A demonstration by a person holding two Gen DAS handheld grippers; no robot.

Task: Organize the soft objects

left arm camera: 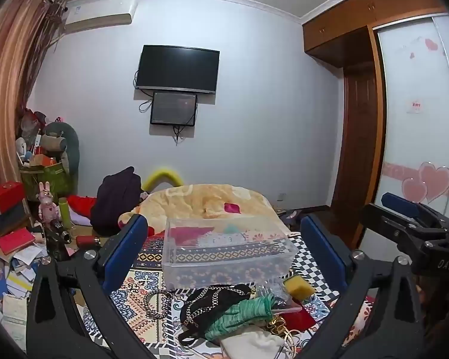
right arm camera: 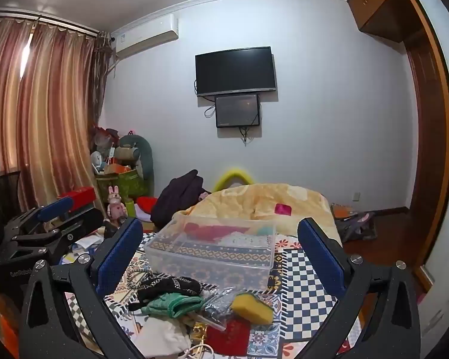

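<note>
A heap of small items lies on the patterned bedspread just in front of both grippers: a green cloth [left arm camera: 242, 314] [right arm camera: 172, 302], a black chain-trimmed piece [left arm camera: 215, 299] [right arm camera: 170, 287], a yellow sponge [left arm camera: 299, 287] [right arm camera: 253, 306], a white cloth [left arm camera: 251, 344] [right arm camera: 161, 336] and a red pouch [left arm camera: 299, 320] [right arm camera: 232, 335]. A clear plastic box [left arm camera: 227, 254] [right arm camera: 212, 248] stands empty beyond the heap. My left gripper [left arm camera: 229, 246] is open and empty above the heap. My right gripper [right arm camera: 221, 248] is open and empty too; it also shows at the right of the left wrist view [left arm camera: 410, 218].
A folded yellow quilt [left arm camera: 212, 203] [right arm camera: 269, 203] lies behind the box. A dark bag [left arm camera: 116, 200] sits to its left. Books, boxes and a pink rabbit toy [left arm camera: 46, 202] clutter the left side. A wardrobe [left arm camera: 419, 119] stands at the right.
</note>
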